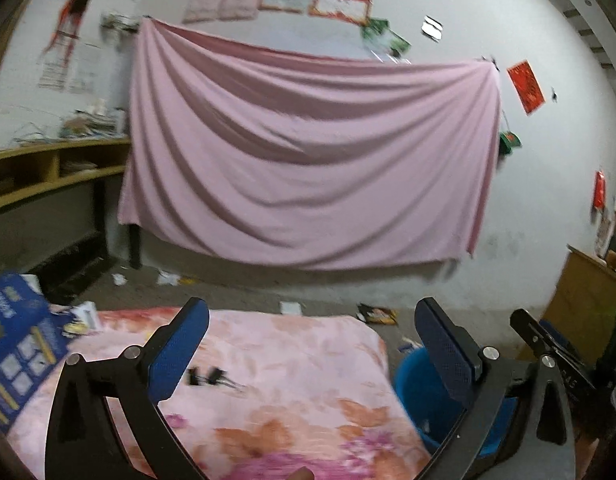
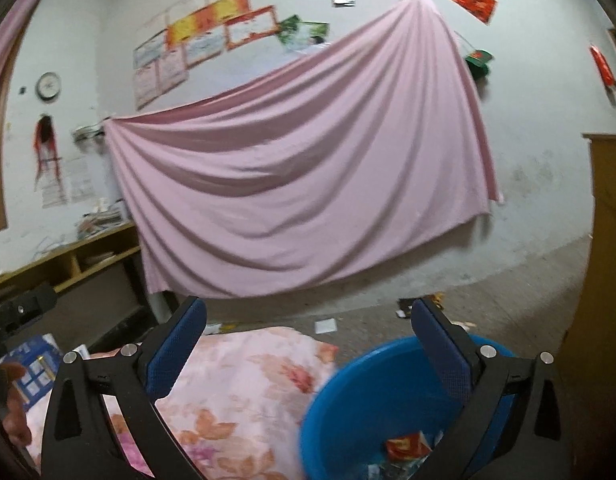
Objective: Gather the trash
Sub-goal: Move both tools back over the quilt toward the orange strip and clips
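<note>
A blue plastic bin (image 2: 347,400) stands at the right edge of a table covered with a pink floral cloth (image 2: 244,392); a red wrapper (image 2: 405,446) and other scraps lie inside it. In the left wrist view the bin (image 1: 417,384) shows beside the same cloth (image 1: 292,392). My left gripper (image 1: 311,312) hovers open over the cloth with nothing between its fingers. Two black binder clips (image 1: 212,376) lie on the cloth near its left finger. My right gripper (image 2: 308,312) is open and empty, its right finger above the bin.
A blue printed box (image 1: 16,344) lies at the table's left. Paper scraps (image 1: 168,279) and a dark packet (image 1: 377,314) litter the concrete floor below a hanging pink sheet (image 1: 308,152). A wooden shelf (image 1: 48,176) stands left, a wooden cabinet (image 2: 603,280) right.
</note>
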